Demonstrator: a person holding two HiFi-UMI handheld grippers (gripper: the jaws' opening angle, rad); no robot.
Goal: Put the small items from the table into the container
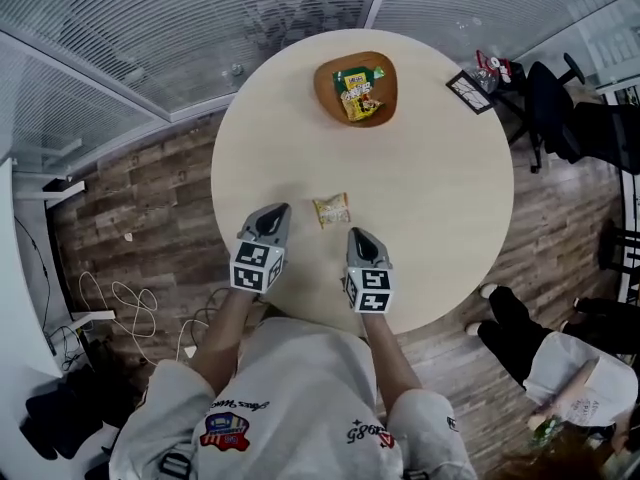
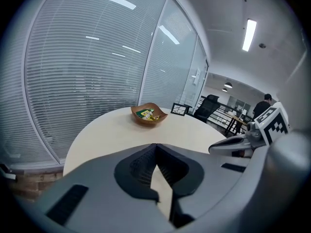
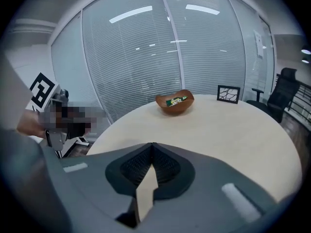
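A wooden bowl (image 1: pixel 322 86) at the table's far side holds green and yellow snack packets (image 1: pixel 359 92). One small yellowish packet (image 1: pixel 331 209) lies on the round table (image 1: pixel 440 198) near me, between my two grippers. To its left, my left gripper (image 1: pixel 279 211) is shut and empty. Just right of it and slightly nearer to me, my right gripper (image 1: pixel 356 233) is also shut and empty. In both gripper views, the left gripper (image 2: pixel 155 145) and the right gripper (image 3: pixel 152 145) show jaws meeting at the tips. The bowl (image 2: pixel 148 121) (image 3: pixel 175 109) stands far ahead, and the loose packet is hidden.
A black patterned frame (image 1: pixel 469 90) stands at the table's far right edge. Behind it is a black office chair (image 1: pixel 551 108). A person (image 1: pixel 575 373) sits on the floor at the lower right. A glass wall with blinds (image 1: pixel 200 18) curves behind the table.
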